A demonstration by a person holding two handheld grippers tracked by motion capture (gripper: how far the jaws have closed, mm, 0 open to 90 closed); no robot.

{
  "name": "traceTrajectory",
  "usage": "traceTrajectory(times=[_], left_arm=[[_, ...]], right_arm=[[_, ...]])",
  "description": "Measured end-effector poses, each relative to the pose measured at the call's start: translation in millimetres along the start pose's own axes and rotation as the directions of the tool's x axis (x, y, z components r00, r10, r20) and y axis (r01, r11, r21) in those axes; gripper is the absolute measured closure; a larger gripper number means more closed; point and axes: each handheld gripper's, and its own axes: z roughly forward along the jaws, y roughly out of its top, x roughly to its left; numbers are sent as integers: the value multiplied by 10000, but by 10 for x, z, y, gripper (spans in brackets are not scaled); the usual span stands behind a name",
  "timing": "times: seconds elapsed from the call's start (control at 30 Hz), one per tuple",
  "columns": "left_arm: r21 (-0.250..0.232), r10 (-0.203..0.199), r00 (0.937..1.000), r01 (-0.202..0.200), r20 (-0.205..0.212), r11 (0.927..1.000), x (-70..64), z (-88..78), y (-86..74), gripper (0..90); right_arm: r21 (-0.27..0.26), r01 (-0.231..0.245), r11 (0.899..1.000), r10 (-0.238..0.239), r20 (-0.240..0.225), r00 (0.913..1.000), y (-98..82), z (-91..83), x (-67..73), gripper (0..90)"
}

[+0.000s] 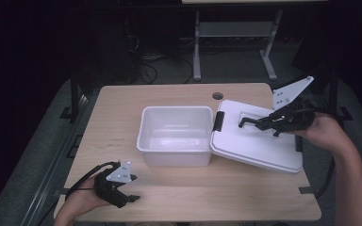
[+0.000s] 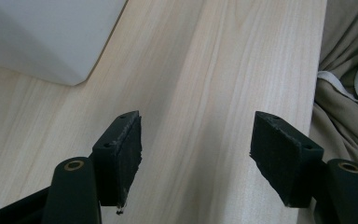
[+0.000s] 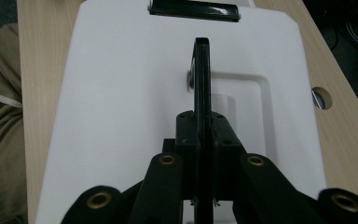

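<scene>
A white, empty plastic bin point(image 1: 176, 159) stands in the middle of the table; its near corner point(image 2: 42, 37) appears at the upper left of the left gripper view. A white lid point(image 1: 254, 146) lies to its right, its left end propped on the bin's right rim and raised. My right gripper point(image 1: 260, 123) is shut on the lid's thin black top handle point(image 1: 245, 121); in the right gripper view the jaws point(image 3: 200, 135) clamp that handle point(image 3: 201, 70) edge-on above the lid point(image 3: 121, 93). My left gripper point(image 1: 129, 200) sits low at the table's front left, open point(image 2: 196, 149), with bare wood between its pads.
A black latch point(image 1: 219, 121) sits on the lid's end nearest the bin. A round cable hole point(image 1: 218, 95) is at the wooden table's point(image 1: 122, 103) far edge. The table's front edge and the person's beige clothing point(image 2: 345, 102) are just right of the left gripper.
</scene>
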Motion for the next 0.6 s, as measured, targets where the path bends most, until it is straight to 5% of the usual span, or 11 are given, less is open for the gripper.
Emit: traceTrajectory(times=[0.6], left_arm=[[-29,91,10000,-91,-8,10000,-7,-25,4,335]], right_arm=[[75,604,9981,-602,-216,9980,371,100,-3,836]])
